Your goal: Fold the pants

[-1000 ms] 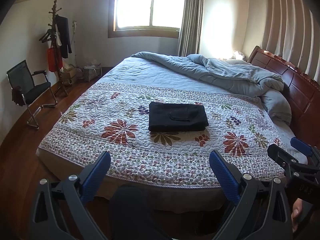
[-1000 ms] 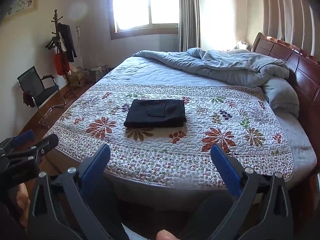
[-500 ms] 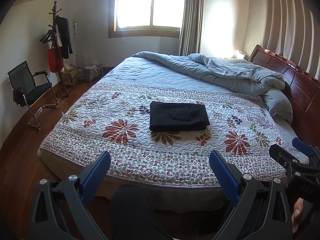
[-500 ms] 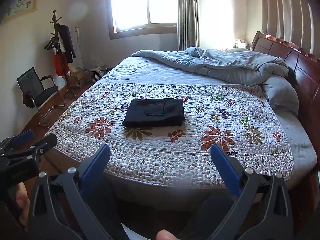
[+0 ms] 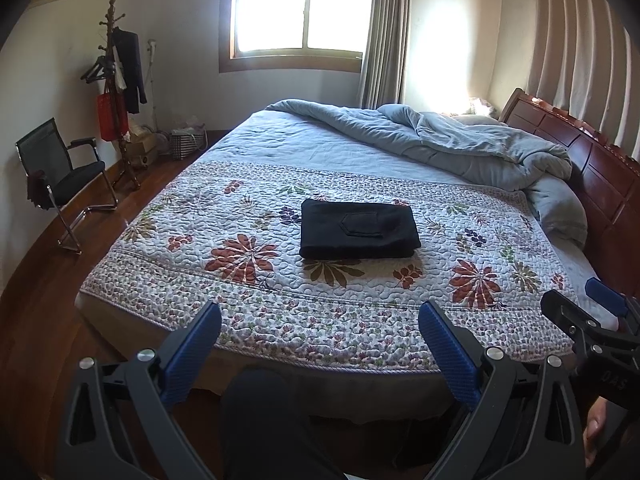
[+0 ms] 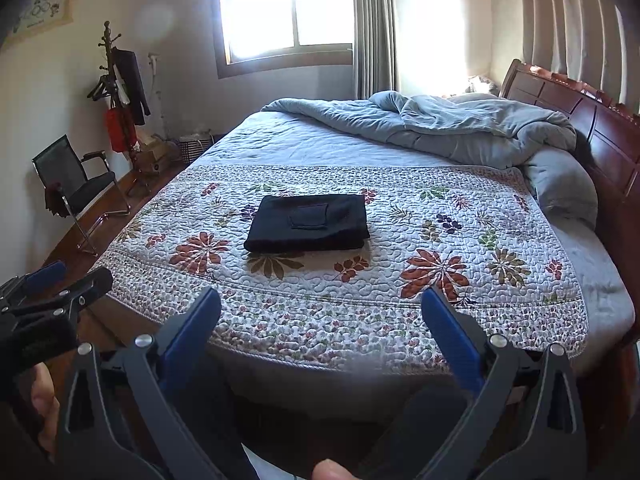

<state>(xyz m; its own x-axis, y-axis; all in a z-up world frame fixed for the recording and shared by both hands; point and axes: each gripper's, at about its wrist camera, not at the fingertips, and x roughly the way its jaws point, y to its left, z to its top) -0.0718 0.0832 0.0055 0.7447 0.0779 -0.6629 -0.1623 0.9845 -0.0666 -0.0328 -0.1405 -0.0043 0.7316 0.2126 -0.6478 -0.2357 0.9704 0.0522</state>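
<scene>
One pair of folded black pants [image 5: 358, 229] is seen on one floral quilt [image 5: 256, 280]. Two grippers are counted: the left gripper [image 5: 320, 322] and the right gripper [image 6: 320, 308]. One grey duvet [image 5: 460, 142], one black chair [image 5: 60, 176], one coat stand [image 5: 116, 88], one window [image 5: 300, 8] and one wooden headboard [image 5: 592, 160] are counted.

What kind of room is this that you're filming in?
A home bedroom, almost surely. A large bed with a wooden headboard and a rumpled blue duvet fills it, folded black pants lie on its floral quilt, and a coat stand hung with clothes stands by the wall.
</scene>
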